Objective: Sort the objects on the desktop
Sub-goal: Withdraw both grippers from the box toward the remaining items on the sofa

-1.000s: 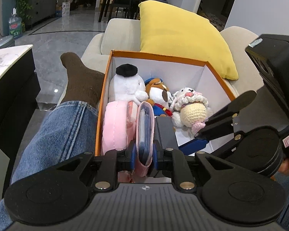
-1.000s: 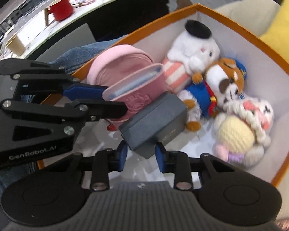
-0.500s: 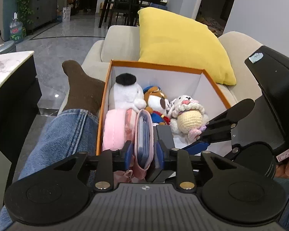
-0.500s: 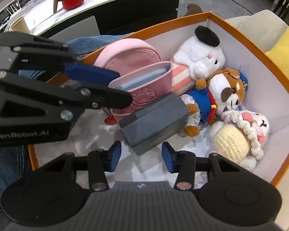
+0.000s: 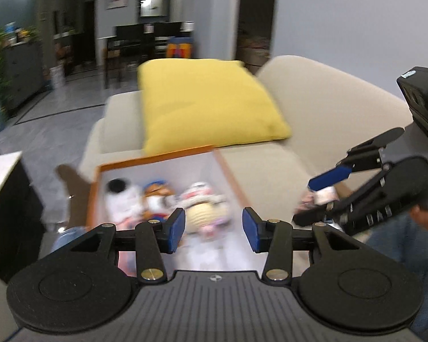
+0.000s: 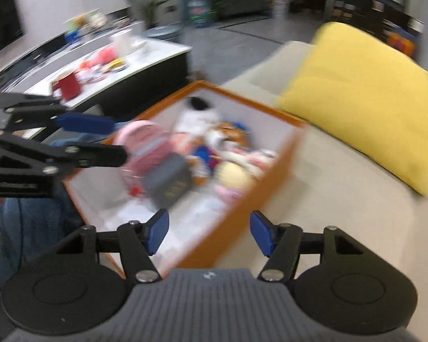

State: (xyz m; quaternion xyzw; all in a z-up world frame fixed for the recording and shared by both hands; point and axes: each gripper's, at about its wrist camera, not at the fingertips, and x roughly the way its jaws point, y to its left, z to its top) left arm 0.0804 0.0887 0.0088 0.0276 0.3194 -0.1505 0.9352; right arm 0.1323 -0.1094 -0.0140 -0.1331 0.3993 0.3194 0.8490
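Both grippers have let go since the earlier frames and lifted away from the orange box point(image 6: 244, 199); we note the left gripper point(image 5: 213, 232) no longer pinches the pink pouch point(image 6: 145, 148), and the right gripper point(image 6: 209, 235) no longer clamps the grey case point(image 6: 168, 182); both items now lie inside the box, the case leaning against the pouch, beside the plush toys point(image 6: 214, 145); frames are motion-blurred, so finer contact cannot be read.

Left fingers point(image 5: 177, 229) are released and opening, nothing between them; right fingers point(image 6: 157, 232) likewise released and opening, empty.

We judge the box serves as the collecting bin, set on the beige sofa point(image 6: 342, 188) next to the yellow cushion point(image 6: 365, 97), within reach of the seated person's knees; the tabletop point(image 6: 111, 68) behind carries a red mug point(image 6: 68, 85) and other small clutter, probably the next items to sort; open fingers suit the next pick.
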